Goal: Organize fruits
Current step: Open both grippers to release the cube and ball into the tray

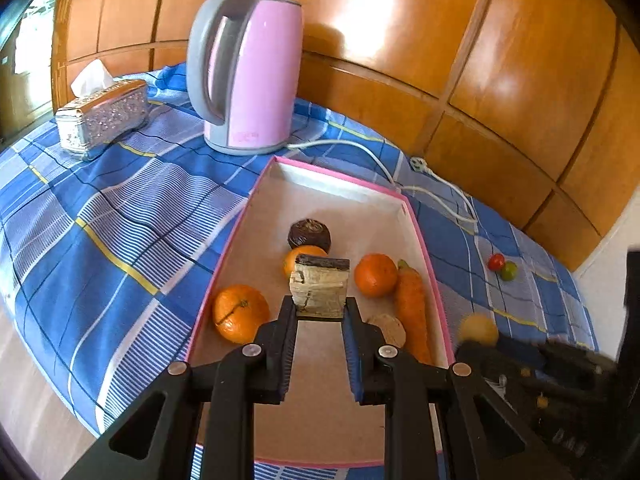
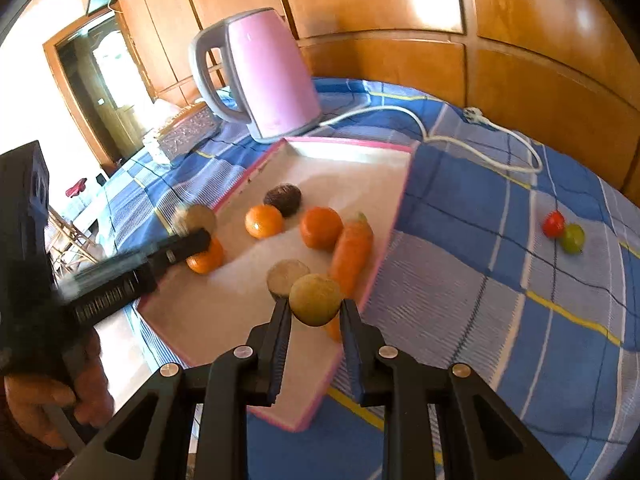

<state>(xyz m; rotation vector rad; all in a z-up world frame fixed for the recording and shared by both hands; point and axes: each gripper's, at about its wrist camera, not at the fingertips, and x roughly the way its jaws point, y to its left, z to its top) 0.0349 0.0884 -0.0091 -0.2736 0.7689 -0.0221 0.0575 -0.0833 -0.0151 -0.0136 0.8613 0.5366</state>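
Left wrist view. Left gripper (image 1: 320, 312) clamped on a pale, blocky chunk with a dark top edge (image 1: 320, 286), possibly a cut piece of produce, identity unclear, carried above the pink-rimmed tray (image 1: 428, 256). In the tray: three oranges (image 1: 240, 313), a dark round fruit (image 1: 309, 234), a carrot (image 1: 412, 308) along the right wall and a tan disc-shaped item (image 1: 388, 330). Beyond the tray's right rim, on the blue checked cloth (image 1: 100, 216), a red and a green small fruit (image 1: 502, 266), touching. Pink kettle (image 1: 248, 72) and tissue box (image 1: 102, 118) behind. Blurred at lower right, the right gripper (image 1: 480, 342) with a yellowish round fruit.

Risk, as judged: grip only at the chunk's lower end, so possible tilting or slipping on release; landing on the nearest orange likely to set it rolling.

Right wrist view. Right gripper clamped on a yellow-green round fruit (image 2: 316, 299), poised over the tray's near right part, just in front of the tan item and the carrot. Left gripper blurred at left, above one orange.

Risk, as judged: a round fruit dropped near the low rim liable to roll out onto the cloth; both grippers over one tray, so possible collision.

Shown only here: the person's hand (image 2: 56, 400) on the left tool and the doorway. Shown only in the left view: the chunk's blocky shape and dark edge.
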